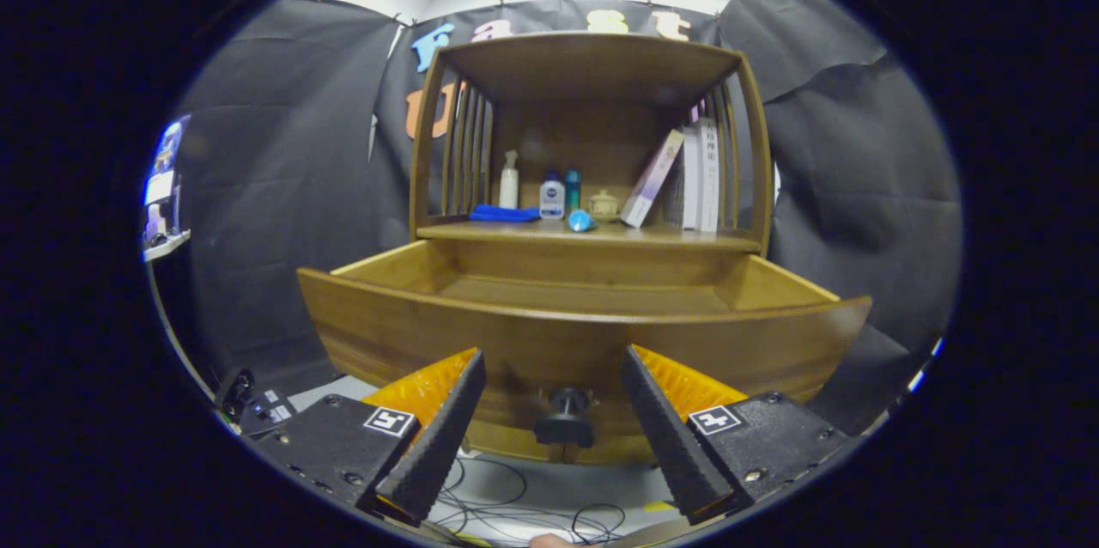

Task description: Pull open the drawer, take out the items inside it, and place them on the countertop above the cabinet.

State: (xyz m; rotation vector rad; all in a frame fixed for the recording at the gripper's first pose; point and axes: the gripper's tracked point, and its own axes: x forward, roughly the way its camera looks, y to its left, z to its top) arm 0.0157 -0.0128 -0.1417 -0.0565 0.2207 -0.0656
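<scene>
- Drawer [584,333] is standing pulled out from the cabinet [592,67], its interior showing bare wood.
- Knob [564,419] is projecting from the drawer front, sitting between the fingers without touching either.
- Gripper [554,436] is holding its fingers wide apart, gripping nothing.
- Blue cloth [504,213], bottles [552,196], a small jar [604,204] and books [687,179] are resting on the worktop [670,236] above the drawer.
- Cables [515,505] are lying on the floor below.
</scene>
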